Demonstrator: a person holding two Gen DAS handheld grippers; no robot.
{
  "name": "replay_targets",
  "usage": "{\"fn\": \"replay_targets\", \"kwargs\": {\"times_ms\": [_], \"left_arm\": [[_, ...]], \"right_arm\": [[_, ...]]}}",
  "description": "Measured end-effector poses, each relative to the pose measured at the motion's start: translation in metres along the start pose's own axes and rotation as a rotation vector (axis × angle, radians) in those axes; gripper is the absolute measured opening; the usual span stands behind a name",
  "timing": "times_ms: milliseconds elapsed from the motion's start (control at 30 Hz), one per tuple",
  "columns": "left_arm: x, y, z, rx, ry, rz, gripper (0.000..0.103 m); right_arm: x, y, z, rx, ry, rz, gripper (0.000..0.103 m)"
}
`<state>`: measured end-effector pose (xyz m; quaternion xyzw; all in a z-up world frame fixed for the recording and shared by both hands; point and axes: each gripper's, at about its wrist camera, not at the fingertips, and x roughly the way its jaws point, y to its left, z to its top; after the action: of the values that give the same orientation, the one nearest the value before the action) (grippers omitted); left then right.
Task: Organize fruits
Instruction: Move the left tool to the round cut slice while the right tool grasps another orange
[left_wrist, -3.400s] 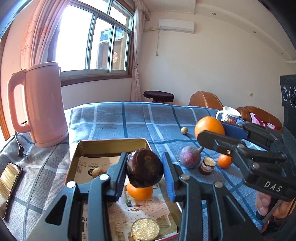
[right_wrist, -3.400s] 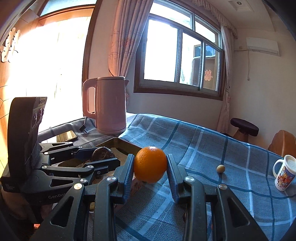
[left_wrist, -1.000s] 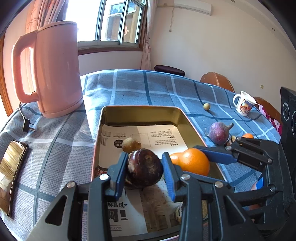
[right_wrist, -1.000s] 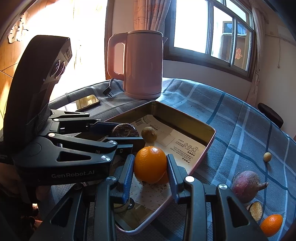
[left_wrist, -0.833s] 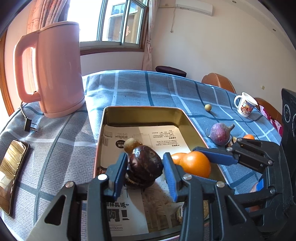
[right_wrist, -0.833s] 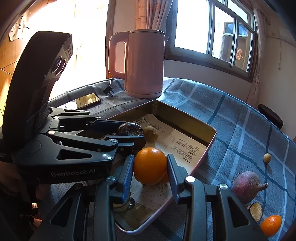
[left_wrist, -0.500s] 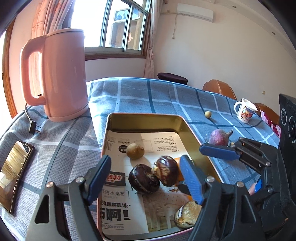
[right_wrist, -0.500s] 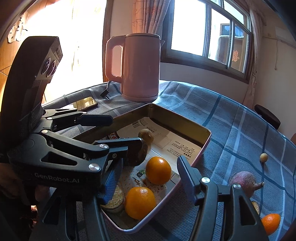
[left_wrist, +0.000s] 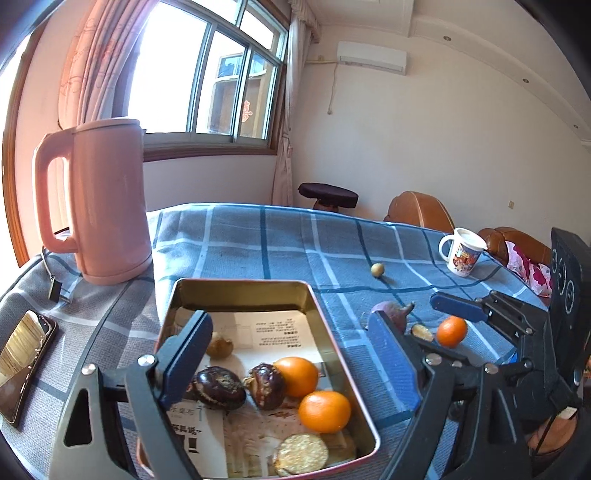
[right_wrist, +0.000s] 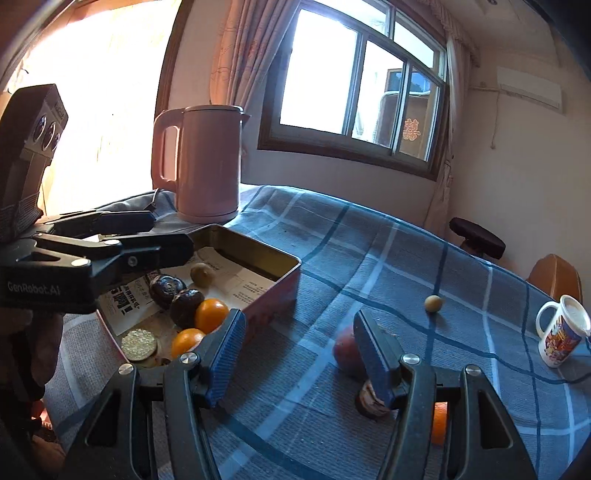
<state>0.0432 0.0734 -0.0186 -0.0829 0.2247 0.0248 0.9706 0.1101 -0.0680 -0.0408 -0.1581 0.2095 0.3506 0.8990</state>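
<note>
Left claw opening, empty, above tray fruit; right claw wide, empty.

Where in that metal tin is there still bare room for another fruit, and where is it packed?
The tin's far half is free: bare newspaper between the back wall and the small brown fruit. The near right corner is crowded with two oranges, two dark fruits and a round cracker.

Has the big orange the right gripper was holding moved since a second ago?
Yes. The orange has left the right gripper, now open, and lies in the tin by another orange.
</note>
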Motion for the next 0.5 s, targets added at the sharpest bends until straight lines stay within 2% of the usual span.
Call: {"fn": "replay_targets", "kwargs": {"times_ms": [200,333,433,500], "left_arm": [[0.024,-0.047,0.0,0.06,0.052,-0.081,0.09],[0.045,-0.078,-0.004,0.106,0.103,-0.111,0.09],[0.063,-0.093,-0.009,0.13,0.146,-0.115,0.09],[0.072,-0.099,-0.012,0.133,0.177,-0.124,0.09]], "right_arm": [[-0.016,-0.074,-0.019,0.169,0.037,-0.142,0.063],[-0.012,-0.101,-0.035,0.268,0.091,-0.128,0.063],[-0.004,-0.106,-0.043,0.298,0.145,-0.107,0.063],[-0.003,-0.11,-0.045,0.319,0.151,-0.09,0.063]]}}
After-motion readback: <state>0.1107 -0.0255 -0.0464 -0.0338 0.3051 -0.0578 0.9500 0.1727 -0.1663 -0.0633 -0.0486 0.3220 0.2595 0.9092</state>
